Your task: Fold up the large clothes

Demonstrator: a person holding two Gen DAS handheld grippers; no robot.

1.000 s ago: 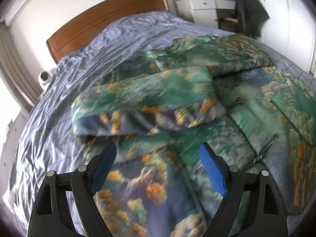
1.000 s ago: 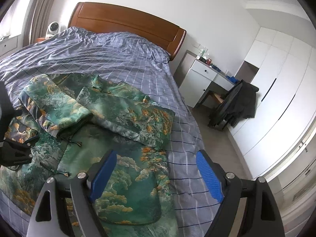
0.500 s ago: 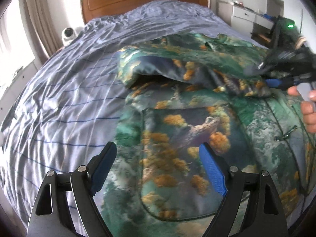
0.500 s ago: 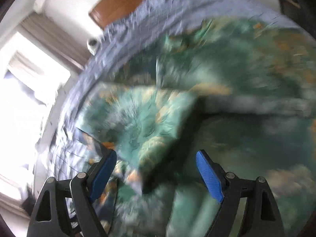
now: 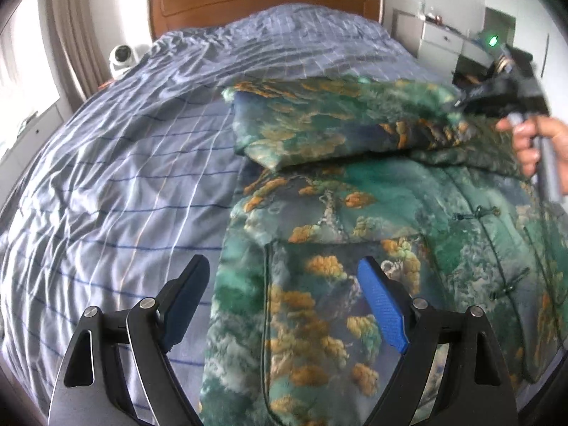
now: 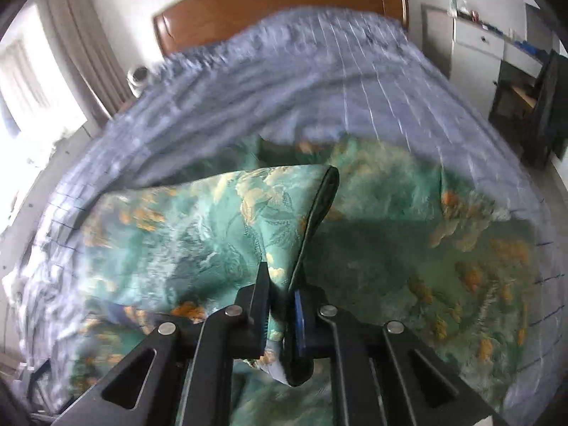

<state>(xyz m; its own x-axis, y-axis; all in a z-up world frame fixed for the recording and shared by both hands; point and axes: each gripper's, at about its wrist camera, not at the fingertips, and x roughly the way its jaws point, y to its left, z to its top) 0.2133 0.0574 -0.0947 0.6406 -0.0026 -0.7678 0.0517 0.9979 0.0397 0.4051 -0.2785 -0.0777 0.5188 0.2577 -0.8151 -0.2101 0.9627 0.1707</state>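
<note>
Fingers of the right gripper have just closed, pinching a sleeve edge of the green jacket on the bed; the left gripper, spread, hovers above its hem.

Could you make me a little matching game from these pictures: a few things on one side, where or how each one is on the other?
Things:
1. left gripper
2. right gripper
3. headboard
4. white camera

States:
A. brown wood, at the far end of the bed
B. jaws wide apart, nothing between them
C. beside the bed's far left corner
D. clamped on the jacket's sleeve

Pairs: 1-B, 2-D, 3-A, 4-C
</note>
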